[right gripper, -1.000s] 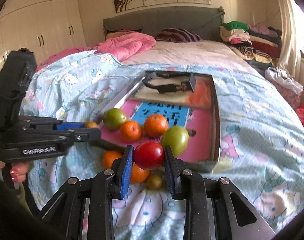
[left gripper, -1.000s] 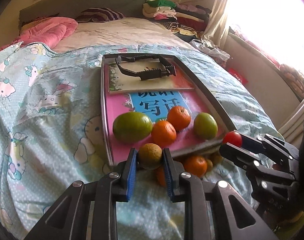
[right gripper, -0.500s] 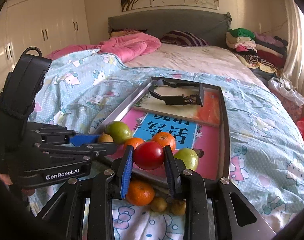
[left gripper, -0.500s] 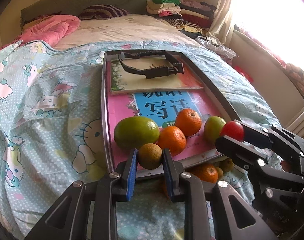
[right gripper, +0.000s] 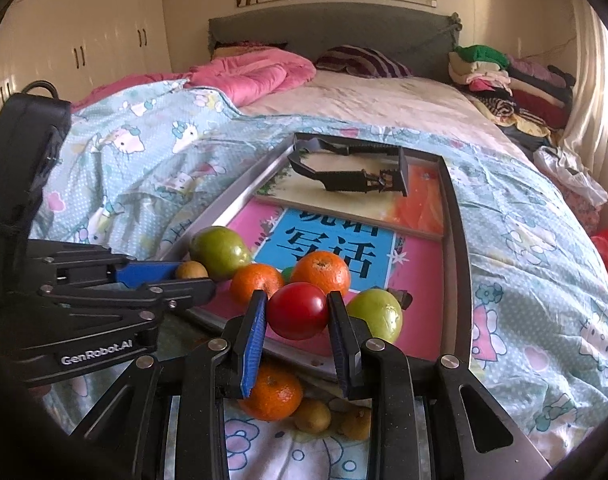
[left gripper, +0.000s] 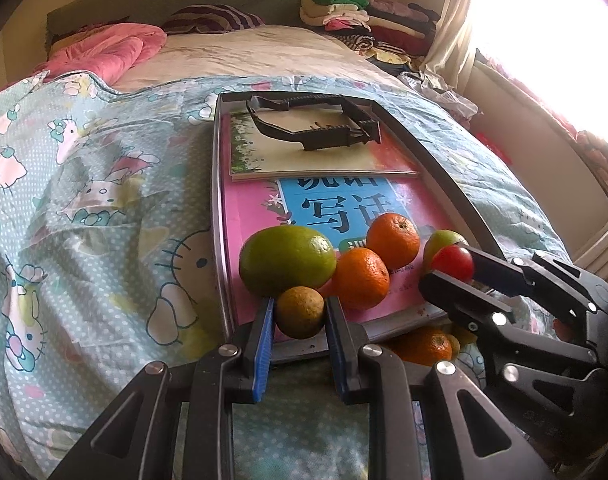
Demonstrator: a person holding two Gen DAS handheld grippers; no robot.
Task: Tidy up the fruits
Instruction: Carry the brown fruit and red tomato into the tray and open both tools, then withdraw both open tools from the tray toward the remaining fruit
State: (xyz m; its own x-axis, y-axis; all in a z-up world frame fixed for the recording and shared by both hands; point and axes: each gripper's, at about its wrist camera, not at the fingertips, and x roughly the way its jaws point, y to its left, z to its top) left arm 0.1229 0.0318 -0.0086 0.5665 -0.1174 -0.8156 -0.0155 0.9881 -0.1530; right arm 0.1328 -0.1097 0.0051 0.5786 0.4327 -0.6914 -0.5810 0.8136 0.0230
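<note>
My left gripper (left gripper: 300,312) is shut on a small brownish-yellow fruit (left gripper: 300,312), held over the near edge of the metal tray (left gripper: 218,208). My right gripper (right gripper: 298,311) is shut on a red tomato (right gripper: 298,311), over the tray's near right part; it also shows in the left wrist view (left gripper: 451,262). On the tray lie a large green fruit (left gripper: 288,260), two oranges (left gripper: 359,278) (left gripper: 392,235) and a smaller green fruit (right gripper: 375,314). An orange (right gripper: 274,398) and small yellowish fruits (right gripper: 312,416) lie on the bedspread in front of the tray.
The tray rests on a Hello Kitty bedspread (left gripper: 96,200) and holds books (left gripper: 323,156) and a black plastic frame (left gripper: 315,128) at its far end. A pink quilt (right gripper: 248,76) and folded clothes (right gripper: 503,76) lie at the bed's head.
Both grippers have moved forward and up over the tray's near edge, each still holding its fruit. The fruits on the tray have not moved.
</note>
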